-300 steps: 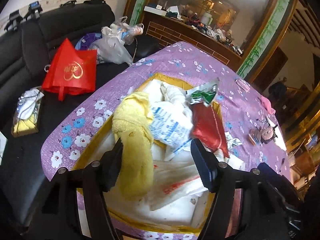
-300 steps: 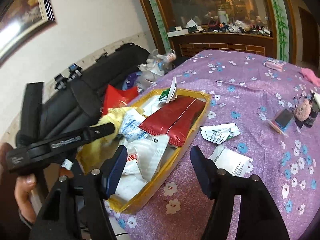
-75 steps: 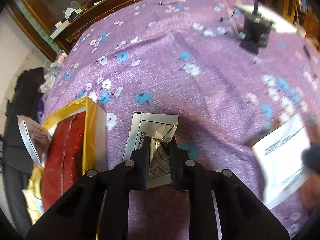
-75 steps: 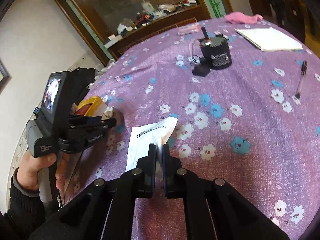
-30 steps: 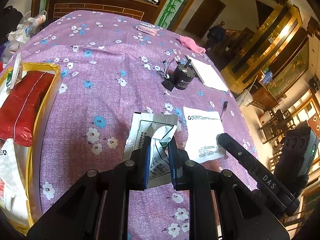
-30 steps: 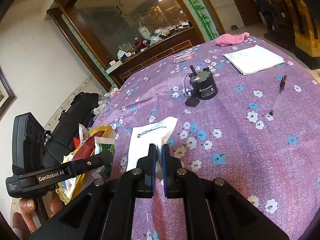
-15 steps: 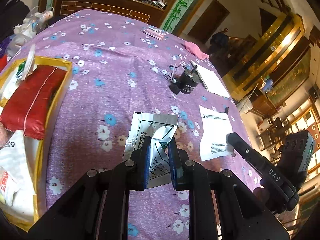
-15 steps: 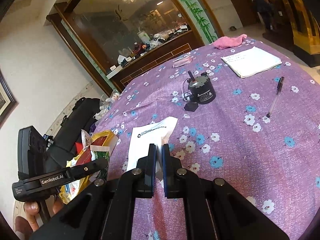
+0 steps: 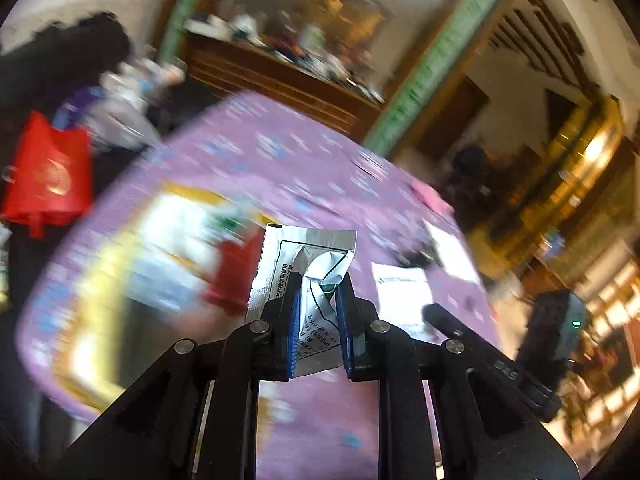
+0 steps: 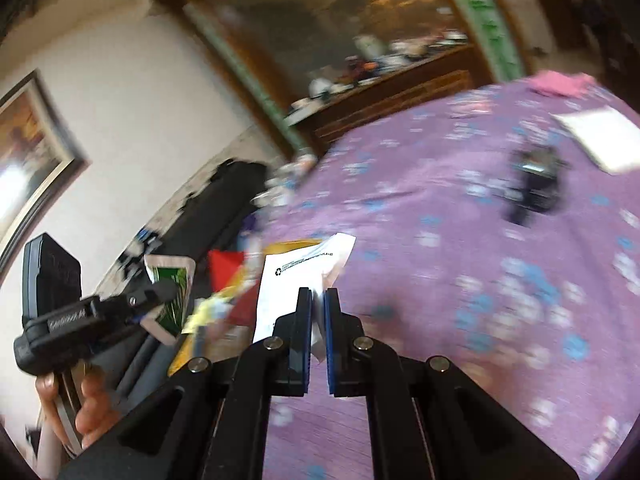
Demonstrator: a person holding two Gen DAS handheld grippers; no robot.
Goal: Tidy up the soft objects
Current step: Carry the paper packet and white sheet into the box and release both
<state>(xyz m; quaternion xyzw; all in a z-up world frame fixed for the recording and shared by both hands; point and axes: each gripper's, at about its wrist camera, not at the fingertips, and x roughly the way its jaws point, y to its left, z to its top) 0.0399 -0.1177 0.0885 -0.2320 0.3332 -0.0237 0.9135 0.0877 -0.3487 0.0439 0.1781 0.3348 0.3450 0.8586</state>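
Note:
My left gripper [image 9: 318, 300] is shut on a crumpled silver packet [image 9: 308, 256] with black print, held above the purple flowered tablecloth [image 9: 304, 168]. The yellow-rimmed box [image 9: 100, 280] of soft packets, with a red pouch [image 9: 234, 272], lies blurred to the left below. My right gripper [image 10: 316, 300] is shut on a flat white packet [image 10: 296, 280] with a recycling mark. The left gripper shows at the left of the right wrist view [image 10: 160, 292], its packet's green side [image 10: 170, 292] visible. The white packet [image 9: 402, 292] and the right gripper [image 9: 430, 312] show in the left wrist view.
A black round device [image 10: 536, 176], a white notepad [image 10: 604, 140] and a pink cloth [image 10: 560, 82] lie on the far table. A black sofa [image 9: 52, 80] with a red bag [image 9: 48, 176] and plastic bags [image 9: 124, 116] stands beyond the table's left edge.
Both grippers have swung left toward the box, each still holding its packet. The views are now motion-blurred, and the box sits closer in the left wrist view.

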